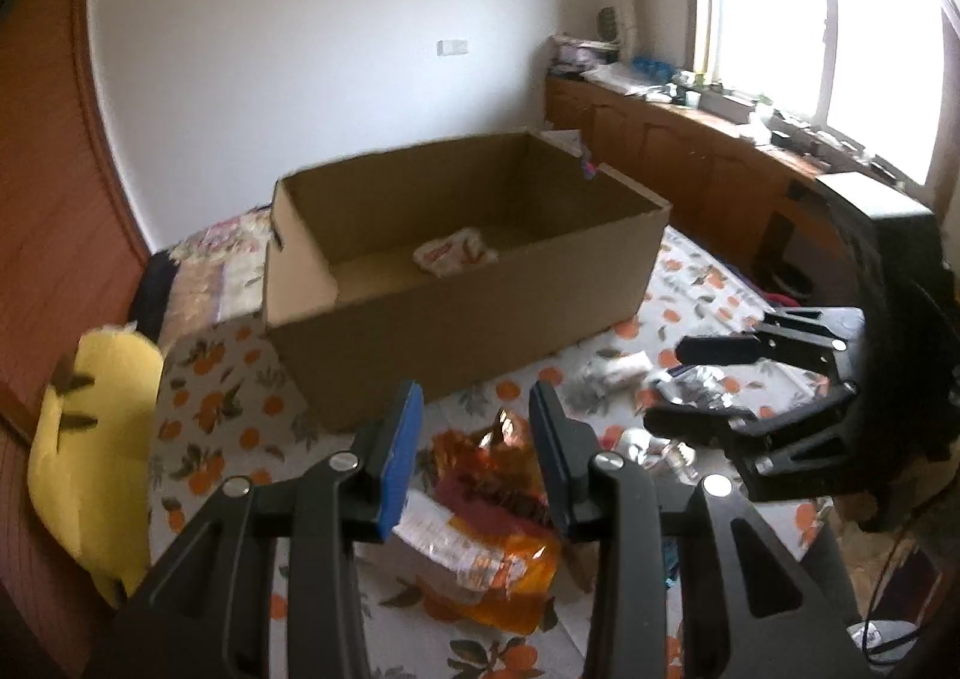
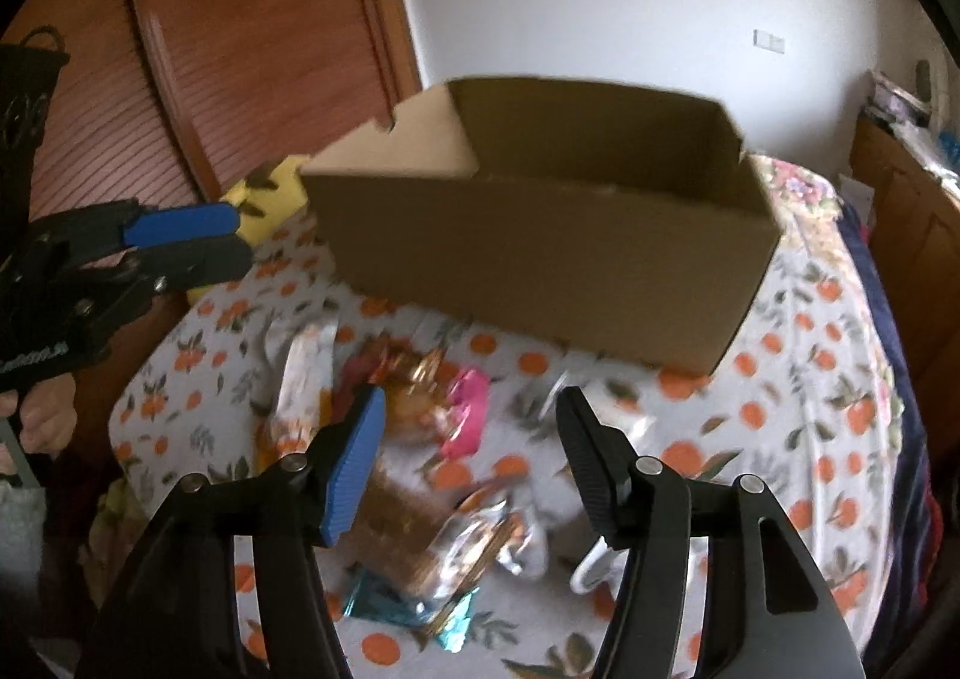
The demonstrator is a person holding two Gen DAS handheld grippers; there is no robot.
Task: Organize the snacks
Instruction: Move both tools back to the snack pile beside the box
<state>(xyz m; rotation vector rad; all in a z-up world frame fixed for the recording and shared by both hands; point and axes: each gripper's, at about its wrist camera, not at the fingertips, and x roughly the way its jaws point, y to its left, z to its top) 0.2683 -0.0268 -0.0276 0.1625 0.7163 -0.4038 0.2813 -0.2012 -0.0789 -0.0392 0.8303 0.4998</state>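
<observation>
An open cardboard box (image 1: 468, 283) stands on the orange-print cloth and holds one white and red snack packet (image 1: 456, 252). My left gripper (image 1: 474, 409) is open and empty above an orange snack bag (image 1: 480, 535). My right gripper (image 2: 471, 409) is open and empty above a pile of snacks: a pink packet (image 2: 465, 409), a brown bag (image 2: 396, 535), a silver packet (image 2: 486, 535) and a teal wrapper (image 2: 384, 601). The box (image 2: 540, 253) lies just beyond the pile. Each gripper shows in the other's view, the right one (image 1: 708, 385) and the left one (image 2: 234, 238).
A yellow cushion (image 1: 90, 439) lies at the table's left edge. Silver wrappers (image 1: 690, 385) lie right of the box front. A wooden sliding door (image 2: 240, 37) is on the left, and a cluttered wooden cabinet (image 1: 690, 151) under a window is on the right.
</observation>
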